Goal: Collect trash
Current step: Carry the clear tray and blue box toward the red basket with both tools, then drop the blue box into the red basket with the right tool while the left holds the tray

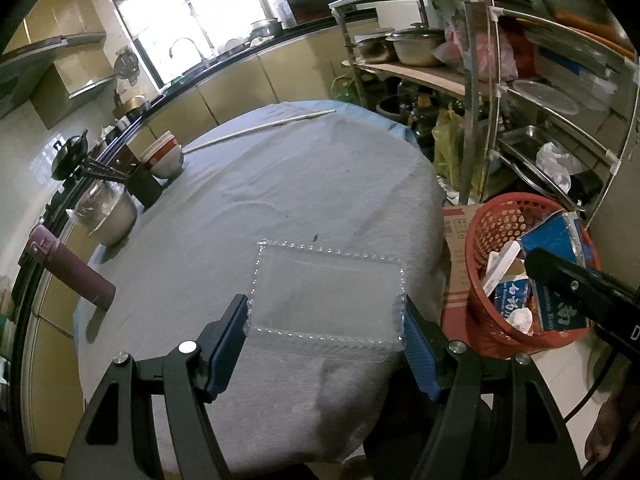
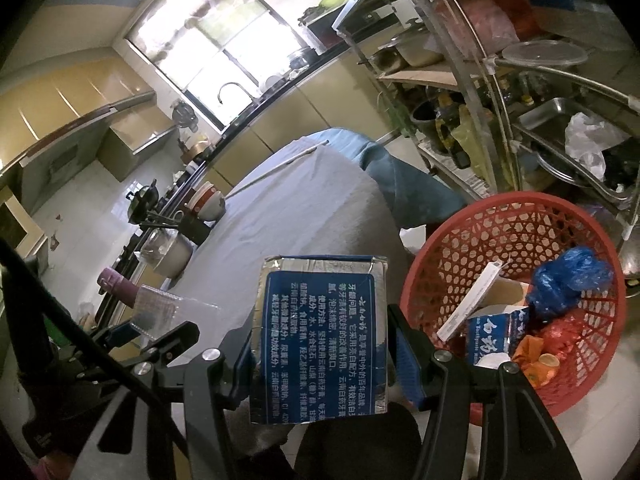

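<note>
The left gripper (image 1: 325,340) pinched a clear plastic tray (image 1: 326,300) low in the frame's centre, above the grey tablecloth (image 1: 280,176). The right gripper (image 2: 320,354) clamped a blue box (image 2: 320,340) at lower centre, left of the red basket (image 2: 516,216), which held trash.

Counts, both wrist views together:

- Grippers: two, left gripper (image 1: 326,322) and right gripper (image 2: 320,344).
- Clear plastic tray (image 1: 326,296): one.
- Blue printed carton (image 2: 320,332): one held; at least one more blue box (image 2: 494,334) in the basket.
- Red basket (image 2: 452,256): one.
- Blue plastic bag (image 2: 568,280): one.
- Maroon flask (image 1: 72,270): one.
- Steel pot (image 1: 110,212): one.
- Stacked bowls (image 1: 164,154): one stack; number in it unclear.
- Long thin stick (image 1: 260,128): one.
</note>
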